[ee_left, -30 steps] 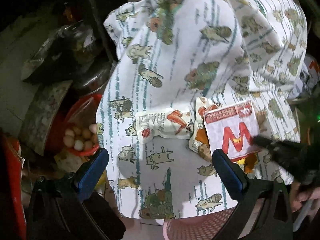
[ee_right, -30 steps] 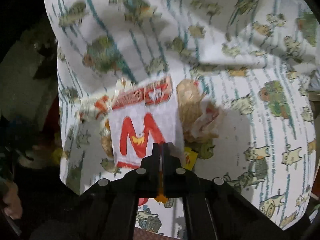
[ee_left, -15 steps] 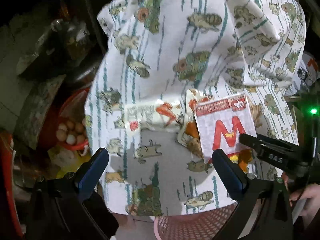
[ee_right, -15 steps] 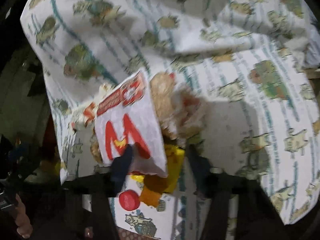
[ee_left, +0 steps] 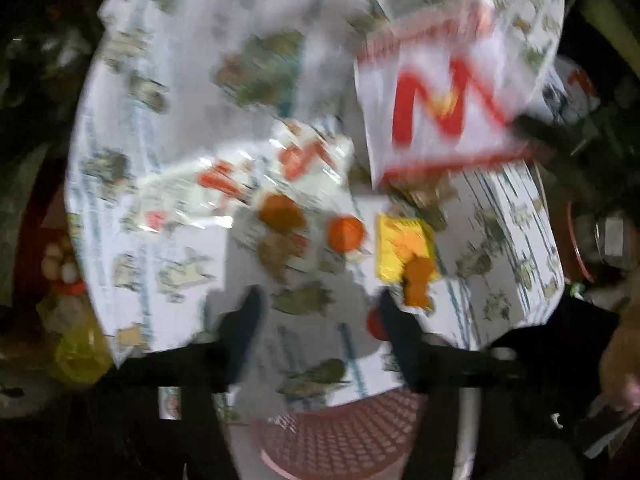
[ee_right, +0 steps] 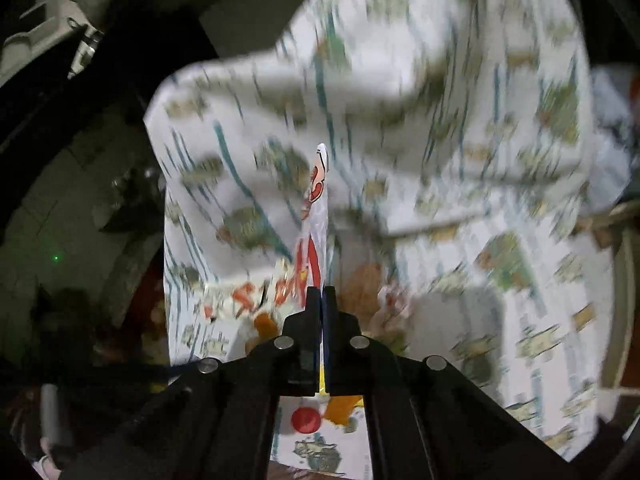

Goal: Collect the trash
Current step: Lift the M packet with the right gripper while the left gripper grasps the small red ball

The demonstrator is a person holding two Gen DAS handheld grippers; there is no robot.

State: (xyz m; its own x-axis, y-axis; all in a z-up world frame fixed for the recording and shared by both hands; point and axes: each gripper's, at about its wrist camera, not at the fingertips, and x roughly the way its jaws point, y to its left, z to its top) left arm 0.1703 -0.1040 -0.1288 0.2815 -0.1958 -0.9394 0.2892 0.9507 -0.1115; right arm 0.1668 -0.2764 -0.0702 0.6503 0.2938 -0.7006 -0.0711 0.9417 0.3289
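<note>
A: Left wrist view, nearest first. The left gripper (ee_left: 320, 312) has been closing its jaws; they stand part-way apart with only cloth between them, gripping nothing. Under them at the bottom edge, a pink perforated plastic basket (ee_left: 340, 436).

B: Past the fingertips?

A: Small litter on the white cartoon-print cloth (ee_left: 168, 240) that covers the table: a round red cap (ee_left: 346, 233), a yellow crumpled wrapper (ee_left: 404, 248) with an orange scrap on it, brown crumbs to their left, then a clear glossy plastic wrapper with red print (ee_left: 240, 184). All blurred. Farthest, upper right, the white paper packet with a large red M (ee_left: 444, 108) is lifted off the cloth, its right corner against a dark arm.

B: Right wrist view?

A: The right gripper (ee_right: 322, 294) has its jaws pressed together, pinching that packet (ee_right: 318, 216). It shows edge-on here, a thin vertical strip standing up from the tips, blocking little. Below the jaws, the same red cap (ee_right: 306, 419).

B: Anything only one view has?

A: Left view alone: the M face, the basket, a hand (ee_left: 622, 364) at the right edge, a yellow bag off the cloth's left edge. Right view alone: the pinch itself, and a raised fold of cloth behind.
</note>
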